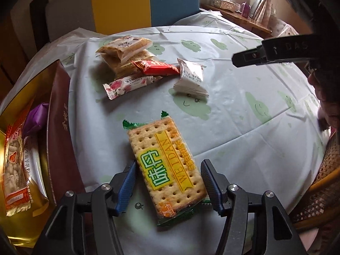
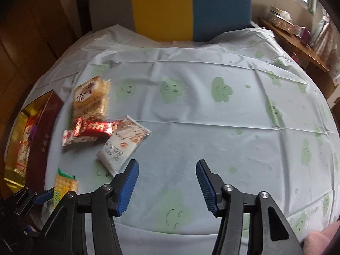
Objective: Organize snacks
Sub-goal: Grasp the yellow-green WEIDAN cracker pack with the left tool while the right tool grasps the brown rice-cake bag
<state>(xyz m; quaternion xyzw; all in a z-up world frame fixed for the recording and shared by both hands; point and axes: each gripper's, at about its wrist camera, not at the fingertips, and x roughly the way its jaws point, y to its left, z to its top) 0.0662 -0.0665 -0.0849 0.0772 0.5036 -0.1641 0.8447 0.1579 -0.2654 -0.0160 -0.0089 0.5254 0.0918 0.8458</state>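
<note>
A green-ended cracker packet [image 1: 167, 165] with a yellow band sits between my left gripper's [image 1: 169, 162] blue pads, which press on its two long sides just above the tablecloth. The right wrist view catches the same packet [image 2: 63, 188] beside the box. That maroon box [image 1: 59, 127] with a gold inside stands at the left and holds an orange packet [image 1: 14, 170] and a purple one [image 1: 37, 116]. Farther back lie beige cracker packs [image 1: 125, 48], a red bar [image 1: 157, 67], a pink floral bar [image 1: 129, 84] and white packets [image 1: 191, 78]. My right gripper [image 2: 167, 162] hangs open over bare cloth, right of a white packet [image 2: 121, 146].
A pale tablecloth with green cloud faces [image 2: 212, 110] covers the round table. A yellow and blue chair back [image 2: 191, 6] stands behind it, and a wicker chair [image 1: 323, 180] at the right edge. A black part of the right-hand tool [image 1: 265, 53] juts in above the cloth.
</note>
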